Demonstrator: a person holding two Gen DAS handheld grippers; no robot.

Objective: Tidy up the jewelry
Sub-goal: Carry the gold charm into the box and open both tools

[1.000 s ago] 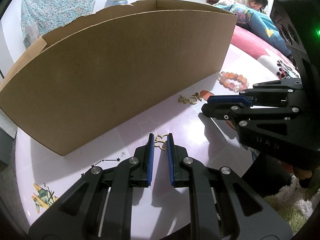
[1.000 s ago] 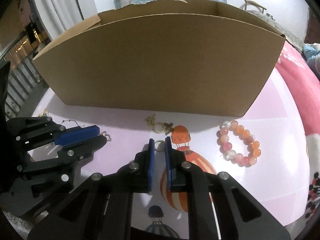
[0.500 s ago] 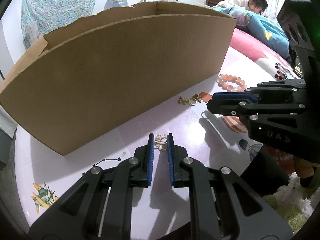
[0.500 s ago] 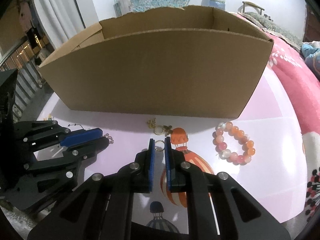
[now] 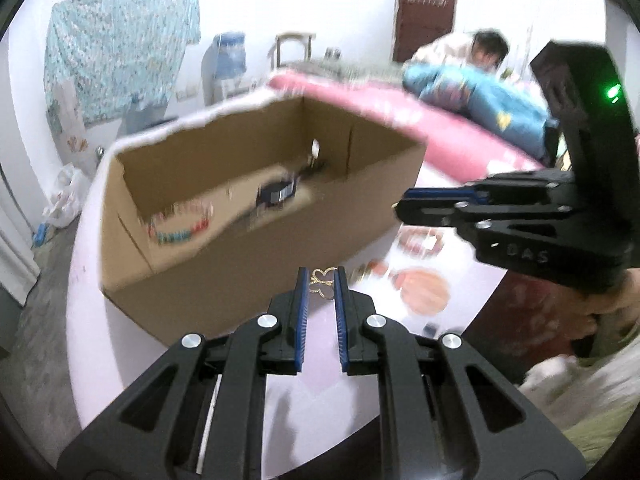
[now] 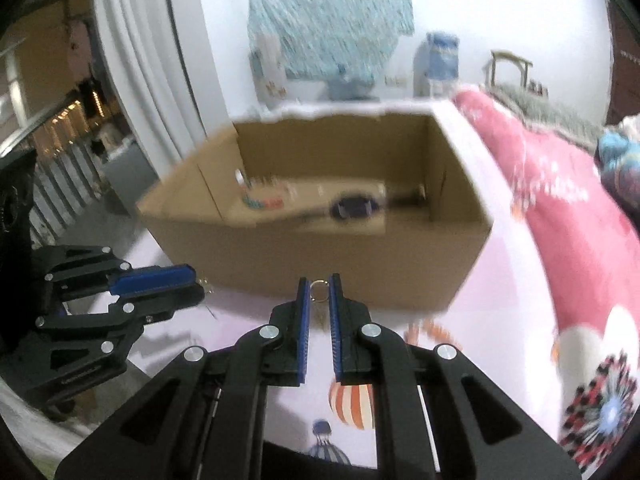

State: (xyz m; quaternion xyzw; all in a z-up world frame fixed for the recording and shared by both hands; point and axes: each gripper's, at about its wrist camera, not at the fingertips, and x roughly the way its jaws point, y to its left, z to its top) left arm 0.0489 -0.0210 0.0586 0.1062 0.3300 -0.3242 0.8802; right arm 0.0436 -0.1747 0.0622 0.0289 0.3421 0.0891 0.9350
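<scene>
Gripping jewelry in both claws above the pink table (image 6: 516, 280), short of the cardboard box (image 5: 248, 256).

Left gripper (image 5: 320, 280): blue pads pinched on a gold butterfly-shaped charm (image 5: 323, 278), held clear of the tabletop in front of the box's near wall. Right gripper (image 6: 319, 288): jaws closed on a small metal ring (image 6: 319, 290), something pale hanging below it, too blurred to name. In the left wrist view the right gripper sits to the right, level with the box rim; a hand (image 5: 600, 312) holds its handle. Box open-topped, torn upper edge; on its floor a dark blue item (image 6: 352, 208) and a string of coloured beads (image 5: 180, 234), possibly a bracelet, motion blur heavy. Hot-air-balloon print (image 6: 352, 404) on the table cover. Pink bedding (image 6: 560, 184) right of the table.
</scene>
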